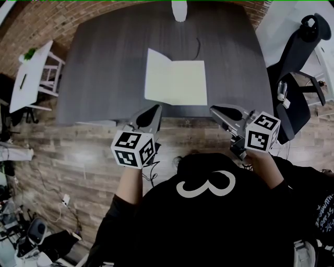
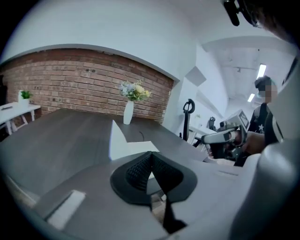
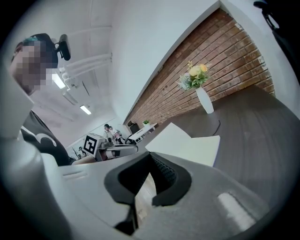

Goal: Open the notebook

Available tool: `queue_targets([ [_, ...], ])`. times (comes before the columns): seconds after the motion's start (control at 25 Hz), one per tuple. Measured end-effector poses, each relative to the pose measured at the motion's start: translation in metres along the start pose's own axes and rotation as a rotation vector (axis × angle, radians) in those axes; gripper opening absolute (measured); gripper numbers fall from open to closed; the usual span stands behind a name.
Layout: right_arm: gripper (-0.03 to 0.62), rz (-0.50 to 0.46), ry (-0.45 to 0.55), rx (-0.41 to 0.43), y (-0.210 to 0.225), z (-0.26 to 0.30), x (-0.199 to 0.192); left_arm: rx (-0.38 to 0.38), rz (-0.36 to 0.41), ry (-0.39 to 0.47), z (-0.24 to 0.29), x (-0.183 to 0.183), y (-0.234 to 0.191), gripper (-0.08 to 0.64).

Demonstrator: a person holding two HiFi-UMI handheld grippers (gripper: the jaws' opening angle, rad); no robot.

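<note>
White pages show the notebook (image 1: 176,83) lying open on the dark table (image 1: 104,68), at twelve o'clock from the left gripper (image 1: 156,108) and right gripper (image 1: 213,109), both pinched shut and empty, so the opening seems done and only backing off is called for.

1 notebook (image 1: 175,83) on 1 dark surface (image 1: 104,62); 1 vase (image 1: 179,9) at far edge; 1 thin dark line (image 1: 197,48) nr it, prob. a cable; 2 tongs: left tongs (image 1: 155,108) & right tongs (image 1: 214,109); 1 office chair (image 1: 300,62); 1 white side table (image 1: 26,83) w/ 1 sm. plant (image 1: 30,53); 1 person (image 1: 209,219), black top.
</note>
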State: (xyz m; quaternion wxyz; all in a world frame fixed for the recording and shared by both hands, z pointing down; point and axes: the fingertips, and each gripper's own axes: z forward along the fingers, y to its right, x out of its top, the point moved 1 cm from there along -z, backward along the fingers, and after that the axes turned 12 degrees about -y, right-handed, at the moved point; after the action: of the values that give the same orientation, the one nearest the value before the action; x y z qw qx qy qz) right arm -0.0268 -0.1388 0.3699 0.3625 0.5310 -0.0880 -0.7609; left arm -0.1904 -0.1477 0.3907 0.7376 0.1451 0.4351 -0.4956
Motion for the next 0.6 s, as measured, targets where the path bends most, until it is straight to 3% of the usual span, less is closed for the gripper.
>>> queue_targets([
  [0.16, 0.002, 0.008, 0.020, 0.050, -0.008, 0.000, 0.005, -0.104, -0.022, 0.016, -0.001, 0.006, 0.032, 0.014],
  [0.36, 0.002, -0.076, 0.015, -0.009, -0.008, -0.003, 0.004, -0.163, -0.034, 0.040, -0.004, 0.010, 0.057, 0.014],
  [0.6, 0.002, -0.104, 0.028, -0.044, -0.006, -0.006, 0.007, -0.246, -0.091, 0.059, 0.003, 0.016, 0.069, 0.014],
])
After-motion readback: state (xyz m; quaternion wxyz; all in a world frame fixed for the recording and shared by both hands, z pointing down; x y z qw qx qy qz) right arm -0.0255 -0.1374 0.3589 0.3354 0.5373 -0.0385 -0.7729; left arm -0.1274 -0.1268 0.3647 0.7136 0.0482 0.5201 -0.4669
